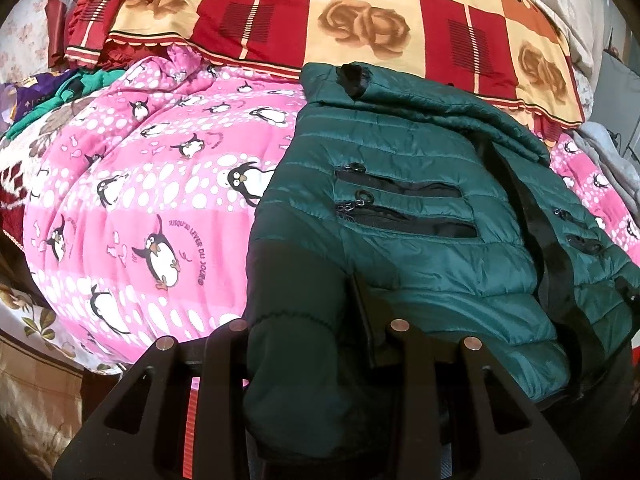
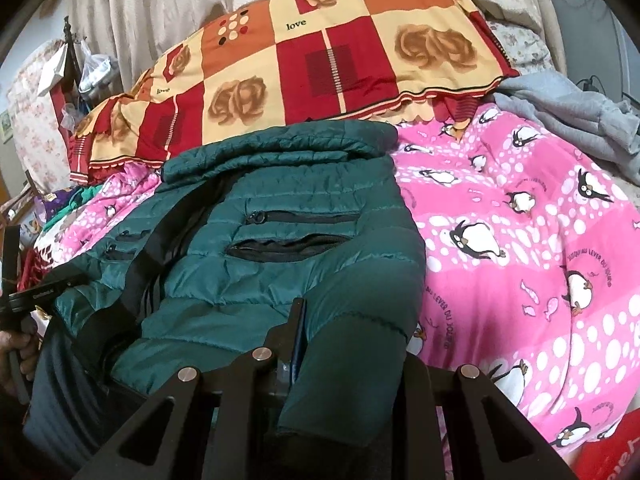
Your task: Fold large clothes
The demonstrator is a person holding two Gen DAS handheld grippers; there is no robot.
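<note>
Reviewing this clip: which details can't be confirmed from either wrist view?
- Left tool: left wrist view, the green jacket sleeve cuff covers its fingertips.
- Right tool: right wrist view, the other cuff hides one finger.
- Jacket hem: cut off by both lower edges.
- Bedding under the jacket: hidden on the penguin blanket.

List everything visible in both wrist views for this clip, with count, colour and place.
puffer jacket: one, dark green with black zip pockets, spread on the quilt, its near hem held at two spots
penguin quilt: one, pink with white dots, covering the bed under the jacket
rose-print pillow: one, red, orange and cream check, at the head of the bed beyond the jacket
grey garment: one, light grey, bunched at the far right of the bed
clothes pile: several, green and purple, far left edge of the bed
left gripper: one, black, jaws shut on the jacket's hem
right gripper: one, black, jaws shut on the jacket's hem
</note>
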